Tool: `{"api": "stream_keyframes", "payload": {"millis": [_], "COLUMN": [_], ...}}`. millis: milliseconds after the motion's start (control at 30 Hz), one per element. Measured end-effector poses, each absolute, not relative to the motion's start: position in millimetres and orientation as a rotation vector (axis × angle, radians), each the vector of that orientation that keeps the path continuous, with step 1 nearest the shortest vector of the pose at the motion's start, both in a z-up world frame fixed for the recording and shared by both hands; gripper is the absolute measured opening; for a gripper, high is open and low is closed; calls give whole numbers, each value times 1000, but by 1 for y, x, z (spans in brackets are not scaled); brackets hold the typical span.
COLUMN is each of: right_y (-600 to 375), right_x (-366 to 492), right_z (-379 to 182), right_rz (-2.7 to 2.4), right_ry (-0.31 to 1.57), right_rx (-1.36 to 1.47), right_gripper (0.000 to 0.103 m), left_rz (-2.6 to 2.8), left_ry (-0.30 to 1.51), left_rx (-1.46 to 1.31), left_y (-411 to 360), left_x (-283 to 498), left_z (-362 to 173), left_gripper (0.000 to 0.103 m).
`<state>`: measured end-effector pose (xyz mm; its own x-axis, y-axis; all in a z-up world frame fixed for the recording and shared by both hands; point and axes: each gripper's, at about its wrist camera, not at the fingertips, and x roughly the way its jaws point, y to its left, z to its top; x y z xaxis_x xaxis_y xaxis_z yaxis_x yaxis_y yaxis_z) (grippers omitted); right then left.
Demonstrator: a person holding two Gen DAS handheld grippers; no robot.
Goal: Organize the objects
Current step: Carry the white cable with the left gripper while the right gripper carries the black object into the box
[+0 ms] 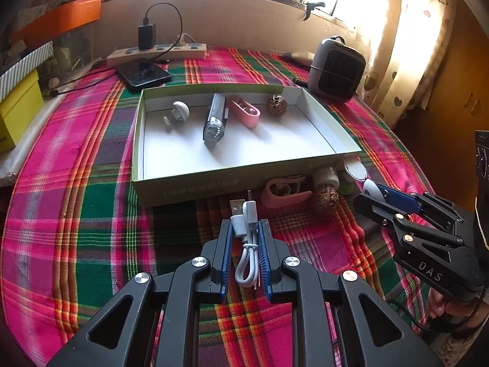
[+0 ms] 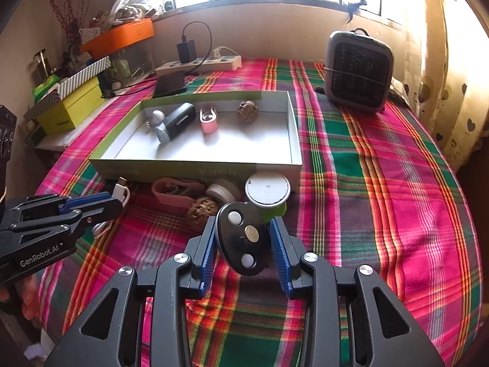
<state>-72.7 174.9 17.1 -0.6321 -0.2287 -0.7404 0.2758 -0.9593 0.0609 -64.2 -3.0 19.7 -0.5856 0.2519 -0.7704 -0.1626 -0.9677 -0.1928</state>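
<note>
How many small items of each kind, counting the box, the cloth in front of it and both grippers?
Pink clips: 2
Walnuts: 2
Flashlight: 1
White hook: 1
Cable: 1
Black oval: 1
Ribbed cap: 1
Green cup: 1
Total: 10

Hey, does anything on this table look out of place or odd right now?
Nothing looks damaged or spilled. A pink clip, a walnut, a small jar and a green cup sit bunched on the plaid cloth against the outside front wall of the tray, not in it.
</note>
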Motion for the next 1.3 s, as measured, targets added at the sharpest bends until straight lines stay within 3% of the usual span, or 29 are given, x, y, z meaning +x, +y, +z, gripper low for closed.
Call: {"api": "stream_keyframes", "payload": {"millis": [733,1300], "right_y": [162,156], "right_x": [-102,-166], "right_z": [45,43], "right_rz": [-2601,-2582], "right_ry": [91,125], "right_rx": [1117,1169], "right_gripper": [36,36], "left_rz": [2644,2685], "left_ry": [-200,-229], "left_rx": [-1230,-1307], "left_y": [-23,-44], "left_x": [-93,-148], "left_z": [50,39], "left_gripper": [15,15]}}
